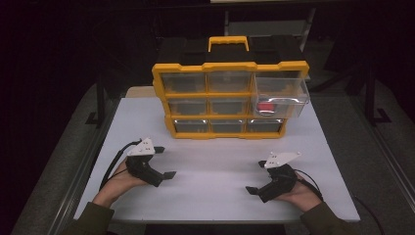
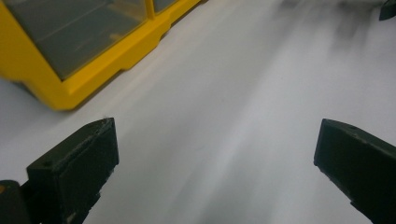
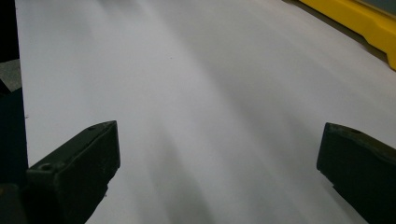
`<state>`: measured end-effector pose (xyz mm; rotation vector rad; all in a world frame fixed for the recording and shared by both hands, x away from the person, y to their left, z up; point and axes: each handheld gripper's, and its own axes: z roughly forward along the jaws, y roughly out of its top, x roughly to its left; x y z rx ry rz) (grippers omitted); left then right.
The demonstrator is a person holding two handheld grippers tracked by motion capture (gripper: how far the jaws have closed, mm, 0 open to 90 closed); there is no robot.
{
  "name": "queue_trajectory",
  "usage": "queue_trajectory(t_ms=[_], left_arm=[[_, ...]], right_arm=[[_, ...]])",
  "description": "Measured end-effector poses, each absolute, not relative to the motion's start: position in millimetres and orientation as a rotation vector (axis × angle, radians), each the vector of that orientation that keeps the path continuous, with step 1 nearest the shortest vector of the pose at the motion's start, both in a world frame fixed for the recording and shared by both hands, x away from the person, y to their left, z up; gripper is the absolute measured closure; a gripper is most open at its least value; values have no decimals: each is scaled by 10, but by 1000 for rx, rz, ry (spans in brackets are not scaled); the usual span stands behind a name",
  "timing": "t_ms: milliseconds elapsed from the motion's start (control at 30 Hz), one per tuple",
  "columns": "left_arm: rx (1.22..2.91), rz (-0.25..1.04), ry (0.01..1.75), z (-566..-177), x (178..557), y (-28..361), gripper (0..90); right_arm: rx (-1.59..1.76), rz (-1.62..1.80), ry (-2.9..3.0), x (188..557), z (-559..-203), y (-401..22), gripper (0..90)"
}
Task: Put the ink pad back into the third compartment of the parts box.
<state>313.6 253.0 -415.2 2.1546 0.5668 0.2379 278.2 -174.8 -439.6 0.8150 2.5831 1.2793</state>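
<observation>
Left claw (image 1: 168, 161) rests low on the white rectangular worktop (image 1: 215, 161) at my left, jaws spread wide with nothing between them; in the left gripper view I see bare white board between the black fingers (image 2: 77, 163) and, just beyond, the lower corner of the yellow plastic organiser cabinet with clear drawers (image 2: 70, 56).

Moving to centre, that cabinet (image 1: 230, 100) stands upright at the far side of the worktop, carry handle on top, three rows of three drawers. I judge it set back so that both hands have free board in front of it.

Right of centre, the clear top-right drawer (image 1: 280, 97) is pulled forward out of the frame and hangs over the row below. A small red object (image 1: 265, 108) lies inside it; I cannot tell what it is. I take this drawer and its contents as the work in hand; it sits well apart from both claws.

Right claw (image 1: 255, 177) lies on the near right of the worktop, likewise released and empty, jaws pointing inward toward the left one. The right gripper view shows plain board between its fingers (image 3: 77, 165).
</observation>
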Motion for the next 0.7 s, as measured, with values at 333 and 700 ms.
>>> queue_trajectory(t_ms=[333, 700], left_arm=[[2147, 250, 590, -4326, 2990, 2658, 0], [2150, 238, 614, -4466, 2885, 2679, 0]], right_arm=[[818, 1279, 2579, 2782, -4395, -1753, 0], [814, 1273, 2578, 2775, -4395, -1749, 0]])
